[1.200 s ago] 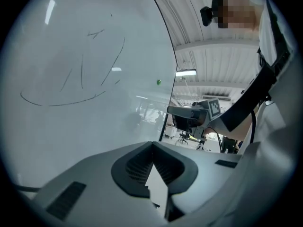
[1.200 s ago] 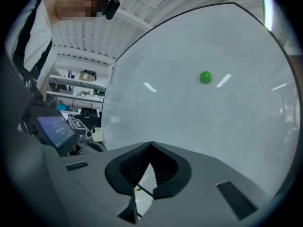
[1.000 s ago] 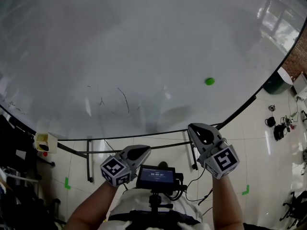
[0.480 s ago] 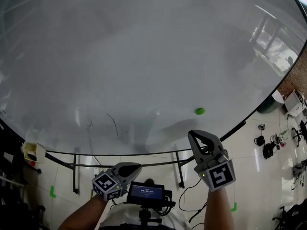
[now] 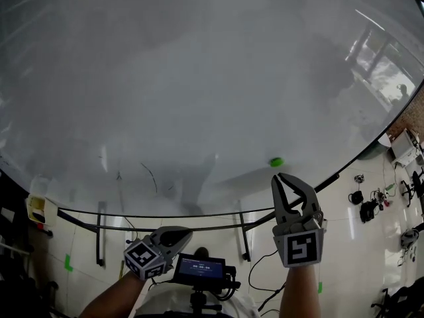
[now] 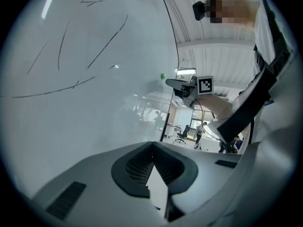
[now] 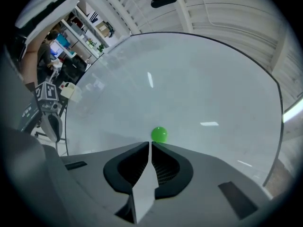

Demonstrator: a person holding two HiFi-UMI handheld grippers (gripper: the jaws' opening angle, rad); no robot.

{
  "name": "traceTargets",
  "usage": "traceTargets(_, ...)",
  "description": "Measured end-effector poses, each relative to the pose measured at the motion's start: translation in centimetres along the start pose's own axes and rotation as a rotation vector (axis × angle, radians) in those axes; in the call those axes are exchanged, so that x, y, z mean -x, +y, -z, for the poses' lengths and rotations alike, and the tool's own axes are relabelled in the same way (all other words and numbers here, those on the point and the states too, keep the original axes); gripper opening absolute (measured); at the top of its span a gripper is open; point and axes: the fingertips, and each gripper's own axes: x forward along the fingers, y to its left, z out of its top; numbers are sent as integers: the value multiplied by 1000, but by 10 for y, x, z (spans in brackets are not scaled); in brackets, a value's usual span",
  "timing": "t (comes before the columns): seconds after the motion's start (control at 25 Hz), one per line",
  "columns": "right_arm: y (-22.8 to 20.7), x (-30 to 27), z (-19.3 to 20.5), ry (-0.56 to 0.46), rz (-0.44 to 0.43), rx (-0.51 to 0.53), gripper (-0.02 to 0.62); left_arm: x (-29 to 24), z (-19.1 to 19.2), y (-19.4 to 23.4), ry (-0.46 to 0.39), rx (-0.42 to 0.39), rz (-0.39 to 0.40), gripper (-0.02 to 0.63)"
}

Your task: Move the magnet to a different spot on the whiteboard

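While our left gripper point(image 5: 185, 231) idles at 7 o'clock with jaws together, our right gripper point(image 5: 283, 177) has just been opening: jaws slightly apart, nothing between. The magnet point(image 5: 276, 161) sits just past its tips at 11 o'clock, low on the whiteboard point(image 5: 199, 78). We judge the narrow gap could push it sliding. Pen strokes point(image 5: 151, 176) at 9 o'clock; nothing blocks.

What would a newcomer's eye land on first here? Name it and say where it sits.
The small green magnet catches the eye first, alone on the big whiteboard near its lower right edge in the head view. Next comes the right gripper just below the magnet, pointing at it but short of it. Its jaws have just been opening to a narrow gap, with nothing between them.
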Motion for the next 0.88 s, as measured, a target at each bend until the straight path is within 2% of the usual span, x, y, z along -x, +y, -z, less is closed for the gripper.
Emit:
traceTargets(0.2, -8, -5, 3, 18, 15, 132, 94, -11, -15, 4, -17, -14, 1, 34)
traceTargets(0.36, -5, -12, 3, 14, 1, 284, 140, -14, -18, 9, -14, 0, -3, 34)
traceTargets(0.48, -6, -13, -2, 34, 9, 391, 152, -18, -14, 12, -4, -27, 0, 34)
traceTargets(0.64, -6, -19, -4, 74, 15, 539, 160, -23, -17, 15, -1, -10, 0, 34)
traceTargets(0.88, -2, -27, -2, 144, 4, 675, 169, -28, -22, 20, -6, -1, 3, 34)
